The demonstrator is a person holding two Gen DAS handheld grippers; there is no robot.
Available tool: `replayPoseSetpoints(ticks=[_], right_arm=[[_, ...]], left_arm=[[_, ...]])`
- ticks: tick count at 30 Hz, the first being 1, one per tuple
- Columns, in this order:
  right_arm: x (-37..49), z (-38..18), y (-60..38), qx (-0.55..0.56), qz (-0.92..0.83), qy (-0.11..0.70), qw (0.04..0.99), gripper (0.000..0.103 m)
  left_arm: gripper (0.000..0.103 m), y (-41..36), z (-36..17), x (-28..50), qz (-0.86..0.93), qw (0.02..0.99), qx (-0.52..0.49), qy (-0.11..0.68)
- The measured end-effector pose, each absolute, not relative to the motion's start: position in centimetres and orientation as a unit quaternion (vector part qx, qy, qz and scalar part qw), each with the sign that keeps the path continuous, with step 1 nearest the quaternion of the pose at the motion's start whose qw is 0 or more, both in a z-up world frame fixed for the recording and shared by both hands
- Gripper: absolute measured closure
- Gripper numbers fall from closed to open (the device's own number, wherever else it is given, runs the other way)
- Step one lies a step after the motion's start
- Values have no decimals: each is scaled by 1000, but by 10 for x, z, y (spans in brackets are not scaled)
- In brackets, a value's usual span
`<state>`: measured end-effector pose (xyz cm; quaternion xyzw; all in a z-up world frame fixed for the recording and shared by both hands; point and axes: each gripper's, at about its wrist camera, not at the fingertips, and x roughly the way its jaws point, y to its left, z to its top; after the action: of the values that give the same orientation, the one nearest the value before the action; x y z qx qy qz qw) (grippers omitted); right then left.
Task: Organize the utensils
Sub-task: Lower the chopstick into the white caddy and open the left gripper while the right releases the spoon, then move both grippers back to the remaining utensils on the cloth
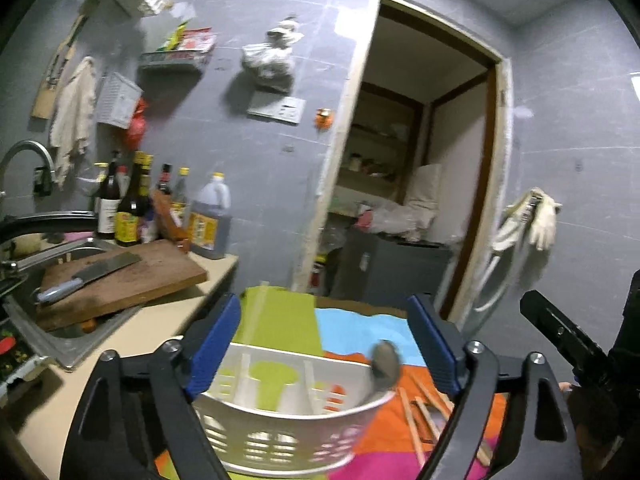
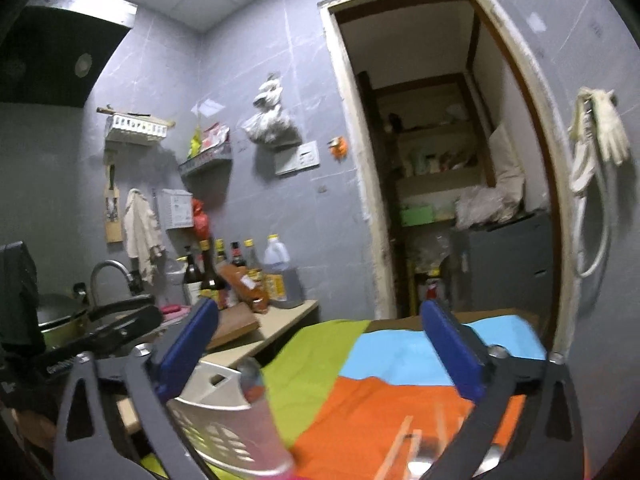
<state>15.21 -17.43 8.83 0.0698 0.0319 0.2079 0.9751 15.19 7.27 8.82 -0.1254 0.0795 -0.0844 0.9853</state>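
Left gripper (image 1: 324, 344) wide open above white utensil basket (image 1: 280, 436), gripping nothing; right gripper (image 2: 320, 356) likewise agape, empty. Bottle labels (image 1: 127, 226) far left unreadable.

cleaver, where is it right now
In the left wrist view, the cleaver lies at the left on the wooden cutting board over the sink, in front of the sauce bottles.

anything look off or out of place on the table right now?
Mostly tidy. The spoon leans in the white basket, but wooden chopsticks lie loose on the colourful cloth beside it, not sorted in. Over at the sink, a cleaver rests unguarded on the cutting board.
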Motion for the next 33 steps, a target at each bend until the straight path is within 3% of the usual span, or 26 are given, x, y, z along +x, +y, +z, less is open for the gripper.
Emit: replayPoseSetpoints(ticks=[8,18,33], right_arm=[[128,89,-219,47,163,34,985,0],[118,75,-262,17,119,52,991,0],[157,26,-300,7,54,183,982,0]], left_arm=[[9,26,89,146,-136,982,-101,85],[8,-29,72,152,-173,975,-57,131],[9,-82,21,181,-157,962,17,223]])
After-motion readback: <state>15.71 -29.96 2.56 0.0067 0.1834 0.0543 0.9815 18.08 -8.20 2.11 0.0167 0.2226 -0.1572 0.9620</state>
